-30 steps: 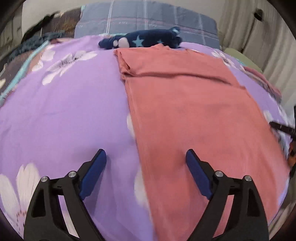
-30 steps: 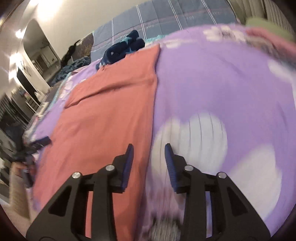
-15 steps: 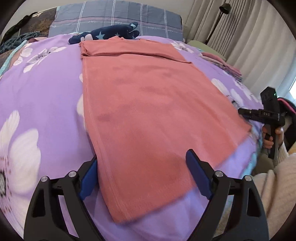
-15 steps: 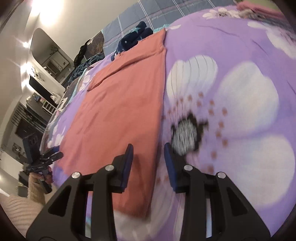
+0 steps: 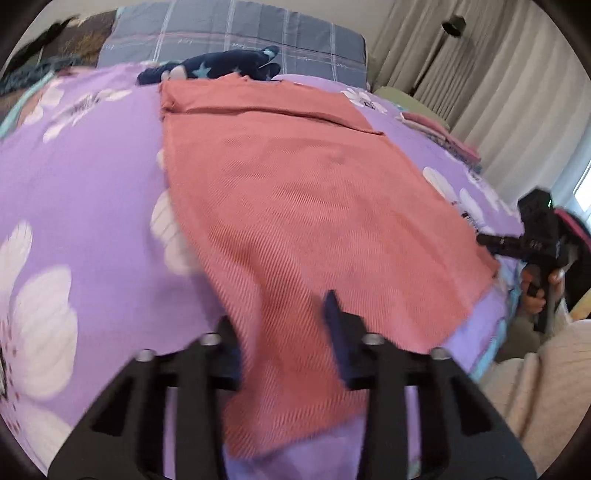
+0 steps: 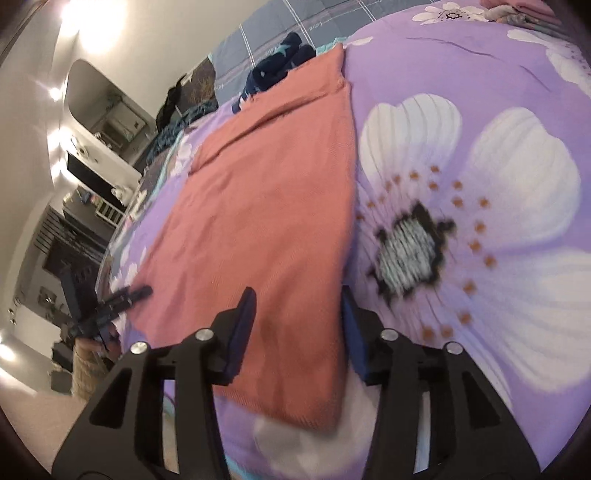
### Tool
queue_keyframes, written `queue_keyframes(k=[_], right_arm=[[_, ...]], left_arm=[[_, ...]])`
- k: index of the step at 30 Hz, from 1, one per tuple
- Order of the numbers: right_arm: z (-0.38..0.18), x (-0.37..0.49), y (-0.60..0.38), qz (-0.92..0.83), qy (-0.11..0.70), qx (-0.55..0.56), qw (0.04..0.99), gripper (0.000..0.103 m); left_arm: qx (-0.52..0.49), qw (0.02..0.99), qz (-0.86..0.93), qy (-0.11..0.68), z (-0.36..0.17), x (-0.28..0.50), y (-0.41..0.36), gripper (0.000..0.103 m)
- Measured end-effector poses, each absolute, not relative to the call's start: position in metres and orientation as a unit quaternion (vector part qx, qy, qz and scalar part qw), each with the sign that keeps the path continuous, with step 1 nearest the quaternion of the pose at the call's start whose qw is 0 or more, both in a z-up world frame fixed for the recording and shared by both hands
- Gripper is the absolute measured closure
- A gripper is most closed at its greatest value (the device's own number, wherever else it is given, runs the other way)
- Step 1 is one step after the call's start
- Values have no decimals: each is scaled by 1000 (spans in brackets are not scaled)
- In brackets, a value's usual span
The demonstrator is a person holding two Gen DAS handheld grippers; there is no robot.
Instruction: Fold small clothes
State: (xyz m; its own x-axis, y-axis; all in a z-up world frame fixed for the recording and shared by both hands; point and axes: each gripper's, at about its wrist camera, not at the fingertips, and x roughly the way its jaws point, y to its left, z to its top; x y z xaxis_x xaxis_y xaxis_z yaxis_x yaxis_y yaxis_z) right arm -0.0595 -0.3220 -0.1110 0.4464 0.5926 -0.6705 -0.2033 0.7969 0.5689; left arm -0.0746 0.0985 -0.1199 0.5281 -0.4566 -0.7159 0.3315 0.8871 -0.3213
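Observation:
A salmon-pink garment [image 5: 295,206] lies flat on the purple flowered bedspread [image 5: 81,192], its far end folded over near the pillows. My left gripper [image 5: 280,314] is open, its jaws straddling the garment's near left corner, the cloth between them. My right gripper [image 6: 299,314] is open over the garment's near right corner [image 6: 295,369], one jaw over the cloth and one at its edge. Each gripper shows in the other's view: the right one [image 5: 517,243], the left one [image 6: 122,299].
A navy star-patterned soft item [image 5: 218,68] lies at the garment's far end, before a grey plaid pillow [image 5: 236,33]. Folded pink clothes [image 5: 439,133] sit at the bed's right edge by curtains. The bed's near edge is just below both grippers.
The left jaws have narrowed from wide open and now straddle the near left corner. The right jaws have opened wider and moved over the near right corner.

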Motion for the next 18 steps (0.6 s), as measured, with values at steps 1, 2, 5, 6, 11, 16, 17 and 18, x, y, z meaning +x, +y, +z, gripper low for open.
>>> queue_keyframes(k=[1, 2, 5, 6, 11, 16, 17, 18], right_arm=[[-111, -62, -324, 242, 469, 212, 822, 59], [-112, -63, -325, 243, 471, 221, 819, 58], [-118, -52, -324, 249, 469, 239, 813, 58], [-119, -45, -320, 252, 465, 243, 813, 58], [-116, -34, -307, 247, 467, 237, 816, 97], [-95, -41, -325, 269, 417, 303, 813, 99], [-84, -43, -328, 276, 399, 306, 820, 99], [-72, -46, -330, 281, 381, 305, 827, 99]], left_arm=[[-86, 870, -225, 431, -121, -76, 103, 75], [-97, 868, -228, 430, -122, -76, 106, 75], [-110, 868, -234, 424, -128, -67, 107, 75], [-117, 867, -236, 422, -130, -61, 107, 76], [-138, 865, -251, 412, -126, -54, 107, 95], [-158, 887, -291, 321, -80, -76, 112, 99], [-153, 894, -291, 304, -69, -80, 112, 100], [-147, 901, -289, 288, -57, -84, 112, 101]])
